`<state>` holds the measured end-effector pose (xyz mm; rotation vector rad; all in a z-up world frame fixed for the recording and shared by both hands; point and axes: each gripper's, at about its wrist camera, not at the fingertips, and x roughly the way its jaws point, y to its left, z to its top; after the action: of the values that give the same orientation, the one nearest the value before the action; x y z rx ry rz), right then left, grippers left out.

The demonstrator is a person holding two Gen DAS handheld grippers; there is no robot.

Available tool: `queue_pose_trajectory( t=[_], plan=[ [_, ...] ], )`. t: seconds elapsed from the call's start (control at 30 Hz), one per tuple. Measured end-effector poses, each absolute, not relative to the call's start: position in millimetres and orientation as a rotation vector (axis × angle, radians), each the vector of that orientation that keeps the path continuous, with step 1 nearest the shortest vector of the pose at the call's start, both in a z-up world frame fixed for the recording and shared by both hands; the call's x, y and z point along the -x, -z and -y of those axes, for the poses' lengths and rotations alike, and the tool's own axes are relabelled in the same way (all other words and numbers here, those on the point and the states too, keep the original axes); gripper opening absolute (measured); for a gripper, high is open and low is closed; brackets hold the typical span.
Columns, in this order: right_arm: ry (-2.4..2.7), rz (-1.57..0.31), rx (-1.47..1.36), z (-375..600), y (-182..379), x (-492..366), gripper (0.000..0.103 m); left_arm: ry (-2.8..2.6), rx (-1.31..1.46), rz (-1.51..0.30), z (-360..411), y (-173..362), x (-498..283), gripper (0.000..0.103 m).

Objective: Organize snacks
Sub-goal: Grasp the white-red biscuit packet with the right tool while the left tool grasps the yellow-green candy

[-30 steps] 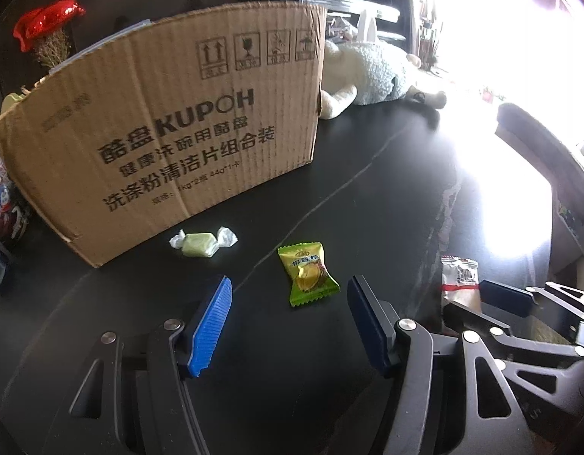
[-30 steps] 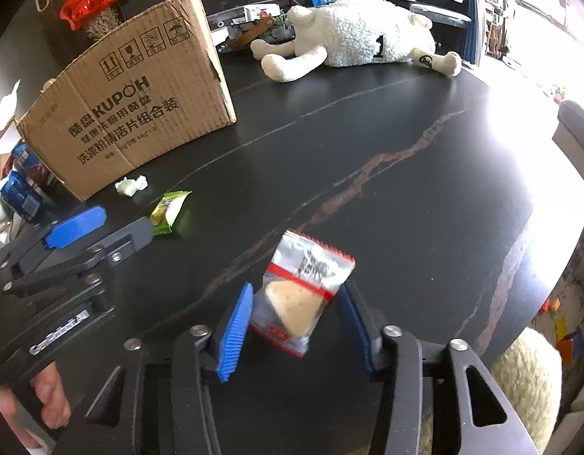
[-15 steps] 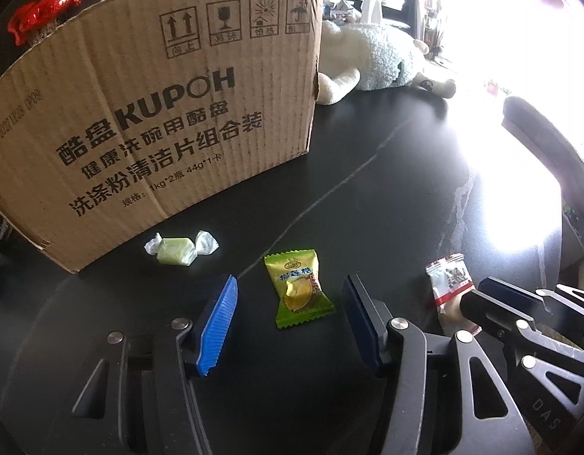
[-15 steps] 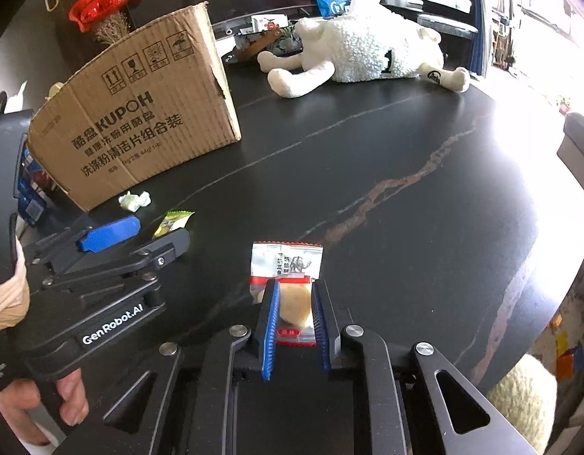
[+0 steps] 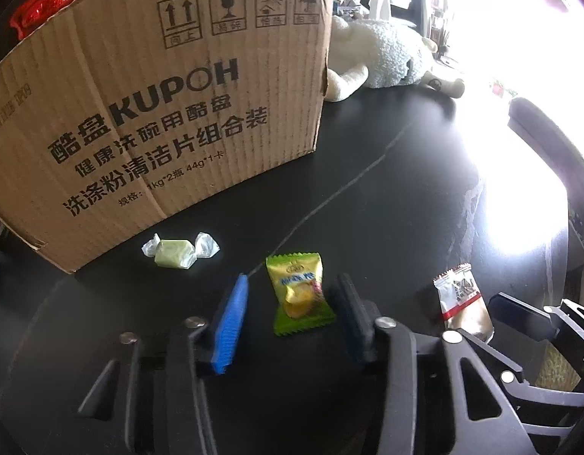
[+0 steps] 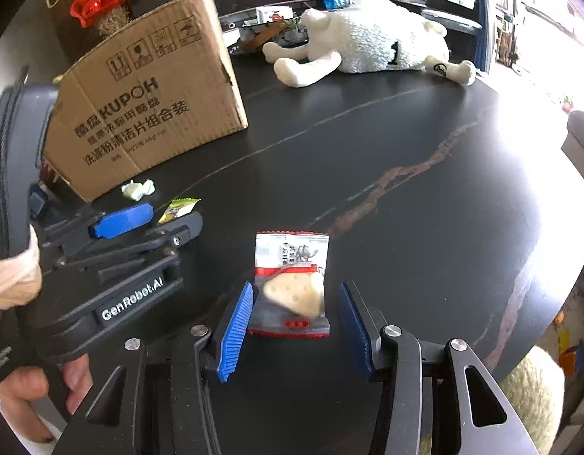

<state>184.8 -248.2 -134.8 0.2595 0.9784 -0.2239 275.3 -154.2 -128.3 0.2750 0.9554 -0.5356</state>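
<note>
Left wrist view: the cardboard box (image 5: 159,113) stands ahead and to the left of the left gripper (image 5: 292,299) — its inside is hidden. A pale green twist-wrapped candy (image 5: 176,253) lies just ahead of the left pad, near the box's base. Between the spread jaws lies the green-yellow candy packet (image 5: 298,294), flat on the dark table (image 5: 386,204). Rightward, the right gripper (image 6: 295,313) — jaws apart — flanks the white-red snack packet (image 6: 290,284), neither pad clearly touching it.
</note>
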Motion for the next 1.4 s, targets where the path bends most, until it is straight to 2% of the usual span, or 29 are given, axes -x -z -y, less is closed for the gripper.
queue_pose_trajectory(
  t=[0.03, 0.07, 0.1, 0.13, 0.53, 0.6, 0.63, 0.93, 1.03, 1.4],
  plan=[
    [0.228, -0.977, -0.248, 247, 135, -185, 0.048, 0.536, -0.274, -0.955, 153, 128, -275, 0.032],
    [0.230, -0.975, -0.244, 247, 135, -185, 0.048, 0.536, -0.274, -0.955, 153, 128, -275, 0.029],
    [0.230, -0.973, -0.242, 247, 135, -185, 0.046, 0.535, -0.274, -0.955, 152, 128, -275, 0.029],
    [0.233, -0.972, -0.235, 247, 135, -185, 0.038, 0.534, -0.272, -0.955, 151, 128, -275, 0.029],
    [0.205, -0.928, -0.229, 247, 123, -181, 0.033, 0.536, -0.254, -0.937, 141, 106, -256, 0.026],
    [0.194, -0.917, -0.232, 247, 119, -180, 0.033, 0.533, -0.255, -0.927, 139, 99, -251, 0.010],
    [0.190, -0.911, -0.235, 247, 117, -179, 0.033, 0.530, -0.256, -0.926, 138, 97, -250, 0.005],
    [0.141, -0.895, -0.261, 245, 107, -175, 0.033, 0.532, -0.220, -0.918, 125, 89, -240, 0.006],
    [0.129, -0.899, -0.255, 242, 108, -175, 0.033, 0.525, -0.210, -0.943, 123, 95, -240, 0.019],
    [0.092, -0.911, -0.263, 255, 107, -179, 0.033, 0.506, -0.179, -0.997, 143, 108, -243, 0.023]
  ],
)
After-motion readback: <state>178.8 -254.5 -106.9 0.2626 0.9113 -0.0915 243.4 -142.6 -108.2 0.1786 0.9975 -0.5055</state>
